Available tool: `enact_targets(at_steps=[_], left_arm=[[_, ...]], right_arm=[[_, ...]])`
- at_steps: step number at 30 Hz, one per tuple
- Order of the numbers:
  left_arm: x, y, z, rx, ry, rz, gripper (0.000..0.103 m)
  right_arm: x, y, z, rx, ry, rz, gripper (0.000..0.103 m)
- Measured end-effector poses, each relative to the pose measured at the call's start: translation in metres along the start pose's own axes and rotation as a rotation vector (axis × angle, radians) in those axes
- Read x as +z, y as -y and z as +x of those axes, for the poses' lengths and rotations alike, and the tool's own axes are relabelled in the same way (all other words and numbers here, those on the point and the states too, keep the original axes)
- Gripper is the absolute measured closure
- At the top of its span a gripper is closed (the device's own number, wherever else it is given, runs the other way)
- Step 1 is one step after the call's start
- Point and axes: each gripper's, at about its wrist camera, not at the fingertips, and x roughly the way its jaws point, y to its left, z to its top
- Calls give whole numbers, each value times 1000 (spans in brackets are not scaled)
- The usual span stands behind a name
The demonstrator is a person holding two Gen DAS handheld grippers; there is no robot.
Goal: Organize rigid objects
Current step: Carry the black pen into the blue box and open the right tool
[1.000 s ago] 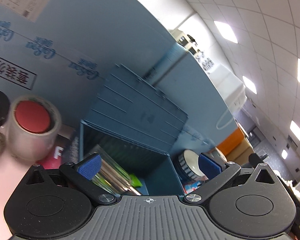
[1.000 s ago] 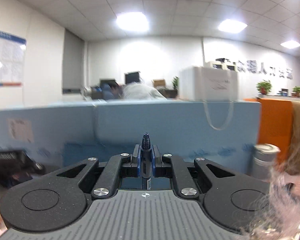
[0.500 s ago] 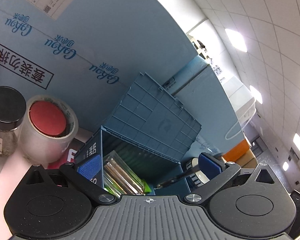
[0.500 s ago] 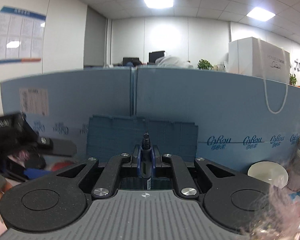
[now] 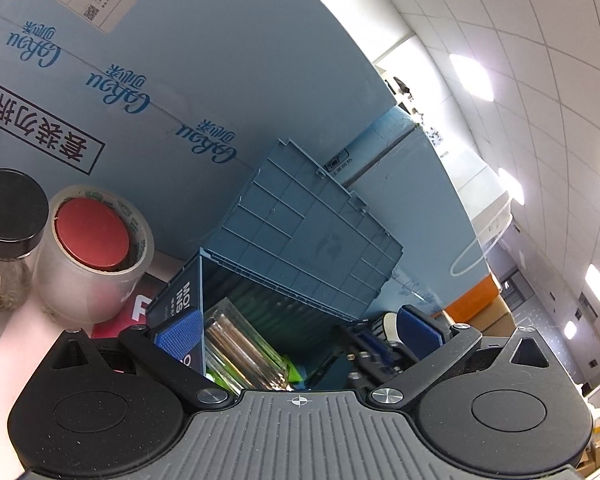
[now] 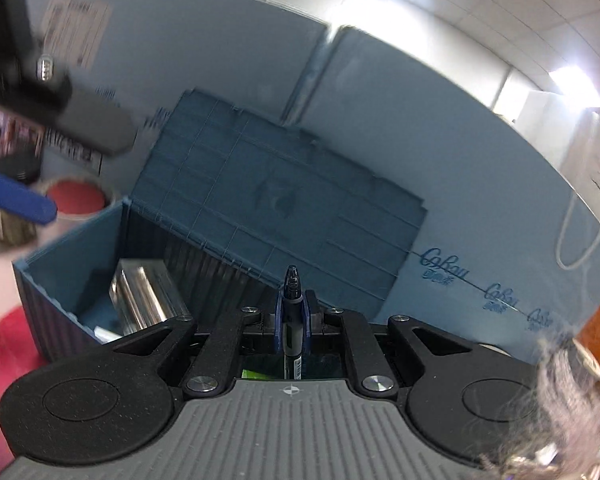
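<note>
My right gripper is shut on a black pen that stands upright between its blue pads, over the near rim of an open blue bin. The bin's lid leans back against a blue carton wall. Inside the bin lie a clear plastic box and something green. My left gripper stands open above the bin with nothing between its pads. In the left wrist view the right gripper shows low at the bin's right side.
A tape roll around a red cap and a black-lidded jar stand left of the bin. Blue cartons wall off the back. A white roll lies right of the bin. A hairy item sits at lower right.
My right gripper has dropped and rolled towards the bin with the pen; the bin's inside now shows below it. It has entered the left wrist view. The left gripper has hardly moved.
</note>
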Motion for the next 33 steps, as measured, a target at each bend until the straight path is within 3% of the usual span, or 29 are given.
enact_targets(at_steps=[5,9,16,21,27,33], left_arm=[[1,-1,0,-2,0,-5,0],[1,-1,-1,-4,1,-6,0],[2,-1,-1,-6,-1,-9,0],[2,0,-2,-6,4,-3,0],[2,1,-3,-9,7,-1,0],[2,6,-9,-24,43,4,0]], right_arm=[[-1,-10,10,23,-20,-48,93],[-2,-8,16,113,-47,-4,93],[-2,-1,18,197,-60,87,91],[0,-1,15,194,-52,84,89],[0,9,2,194,-21,145,64],[-2,37,-32,202,83,320,22]])
